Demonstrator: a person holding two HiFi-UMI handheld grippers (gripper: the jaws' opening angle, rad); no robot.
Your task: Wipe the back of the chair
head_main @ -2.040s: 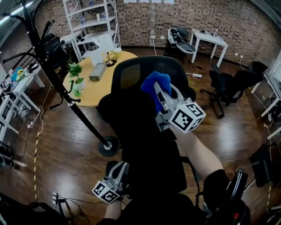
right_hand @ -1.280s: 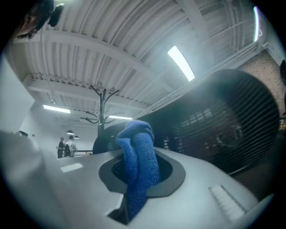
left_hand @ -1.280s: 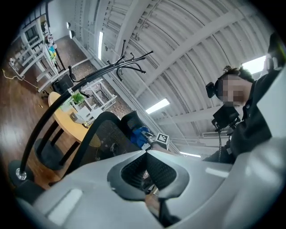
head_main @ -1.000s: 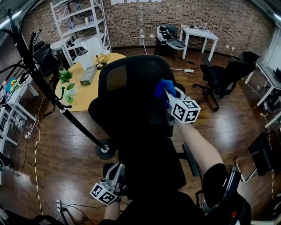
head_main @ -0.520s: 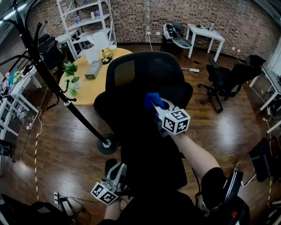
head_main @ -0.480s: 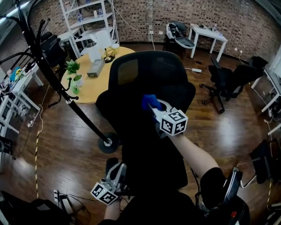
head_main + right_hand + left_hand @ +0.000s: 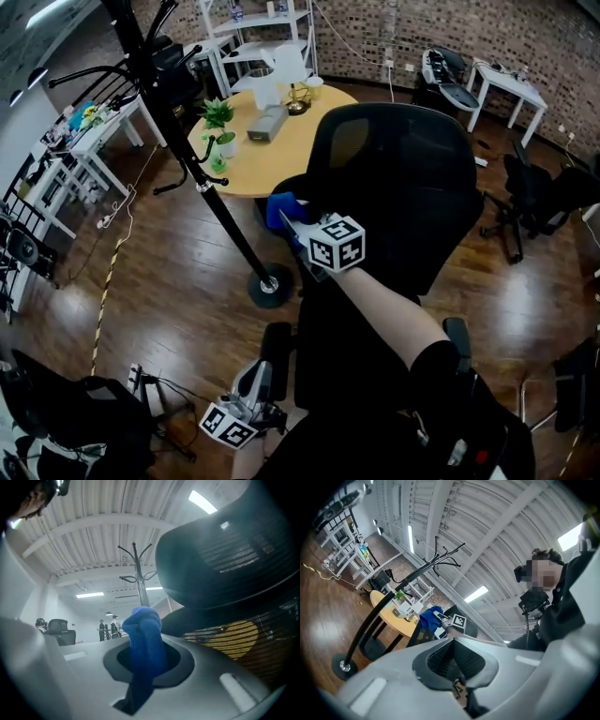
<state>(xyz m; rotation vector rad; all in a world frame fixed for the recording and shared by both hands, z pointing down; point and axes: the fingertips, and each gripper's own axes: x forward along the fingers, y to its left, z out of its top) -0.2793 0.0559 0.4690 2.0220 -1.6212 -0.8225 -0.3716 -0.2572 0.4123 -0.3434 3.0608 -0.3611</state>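
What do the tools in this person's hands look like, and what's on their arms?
Both the left gripper and right gripper are pale grey plastic with dark ribbed pads; each carries a white cube printed with black square markers. The person wears a black short sleeve.

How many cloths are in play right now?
1. The blue cloth is clamped in the right gripper, at the side of the chair back. The left gripper holds none. Another could lie hidden behind the chair.
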